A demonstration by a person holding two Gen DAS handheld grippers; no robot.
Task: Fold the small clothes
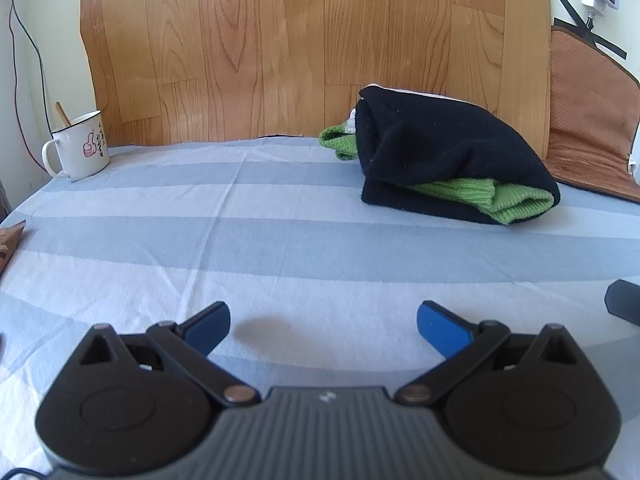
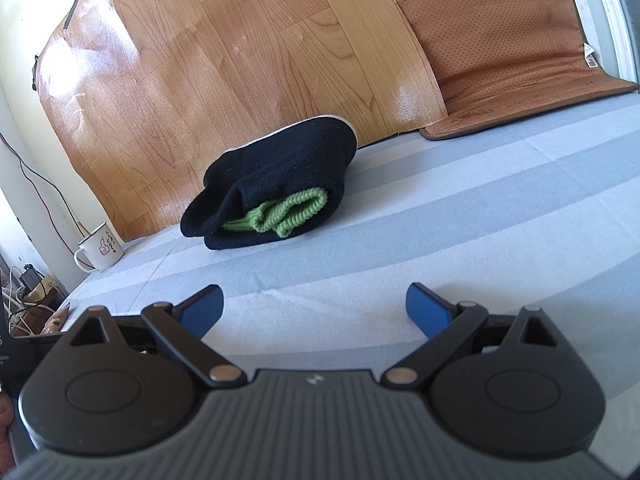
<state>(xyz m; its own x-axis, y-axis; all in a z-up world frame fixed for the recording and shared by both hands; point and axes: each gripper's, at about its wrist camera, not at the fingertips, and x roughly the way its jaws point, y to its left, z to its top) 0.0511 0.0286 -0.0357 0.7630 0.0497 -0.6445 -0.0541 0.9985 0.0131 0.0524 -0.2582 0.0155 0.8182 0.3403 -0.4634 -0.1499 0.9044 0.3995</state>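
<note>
A folded bundle of black cloth (image 1: 440, 152) with a green knit garment (image 1: 500, 200) tucked inside lies on the striped blue-and-white sheet (image 1: 280, 232), far right in the left wrist view. It sits centre-left in the right wrist view (image 2: 280, 176), the green knit (image 2: 288, 212) showing at its open side. My left gripper (image 1: 323, 330) is open and empty, low over the sheet, well short of the bundle. My right gripper (image 2: 314, 312) is open and empty too, also short of it.
A white enamel mug (image 1: 78, 146) with a stick in it stands at the far left by the wall; it also shows in the right wrist view (image 2: 100, 248). A wood-pattern sheet (image 1: 300, 48) leans behind. A brown cushion (image 2: 500, 48) leans at the right.
</note>
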